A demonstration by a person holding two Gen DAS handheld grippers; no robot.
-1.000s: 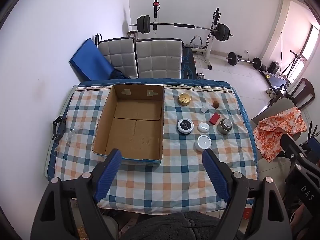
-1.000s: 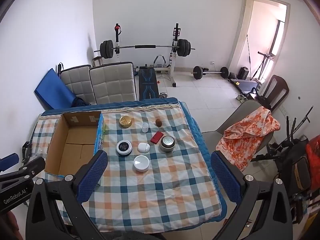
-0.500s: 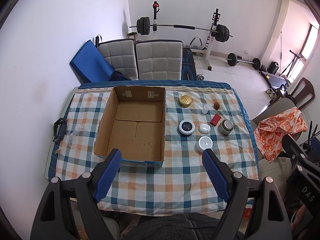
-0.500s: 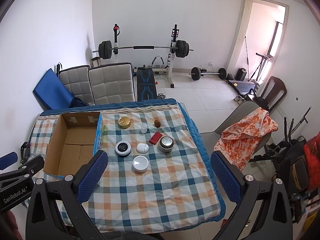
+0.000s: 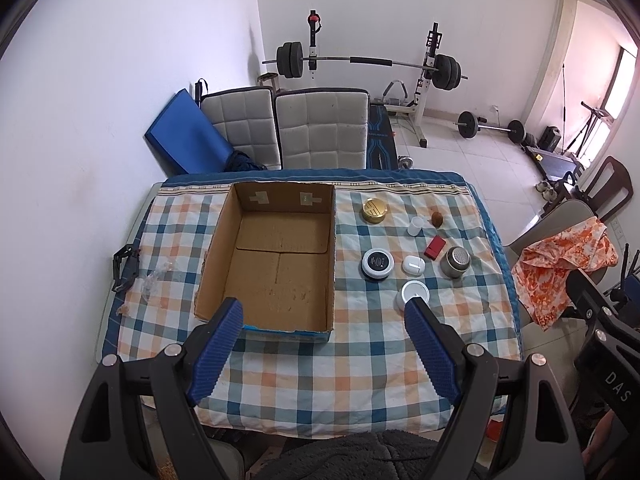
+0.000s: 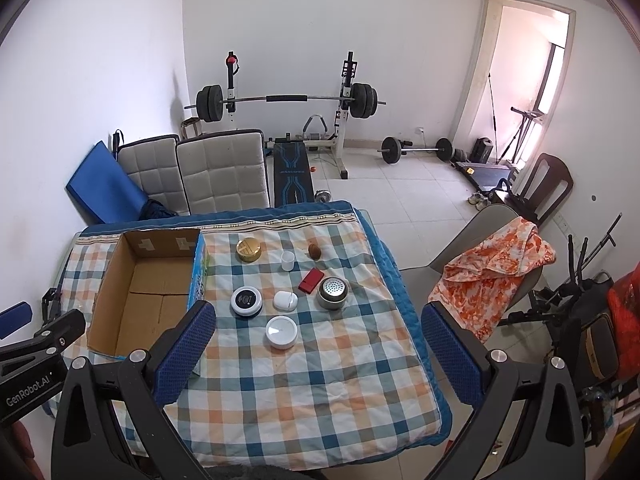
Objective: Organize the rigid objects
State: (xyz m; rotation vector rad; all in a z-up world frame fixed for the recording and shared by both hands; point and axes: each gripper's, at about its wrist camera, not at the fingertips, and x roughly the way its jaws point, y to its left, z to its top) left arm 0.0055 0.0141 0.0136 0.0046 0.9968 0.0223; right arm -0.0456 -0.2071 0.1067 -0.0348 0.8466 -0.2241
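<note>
While the cardboard box ahead of the wide-open, empty left tongs holds nothing, all the small objects, from the white round case to the gold tin, lie unsorted ahead of the equally wide, empty right tongs.

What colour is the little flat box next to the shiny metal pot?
Red box; clearest in the right wrist view.

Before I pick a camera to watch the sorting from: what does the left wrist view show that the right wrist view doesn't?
Only the left wrist view shows the whole floor of the cardboard box, with nothing in it, and the crumpled clear plastic left of the box. Only the right wrist view shows the box's blue printed outer side and the doorway. Both show the open left gripper, the open right gripper, the gold tin, red case and white round puck on the checked cloth.
</note>
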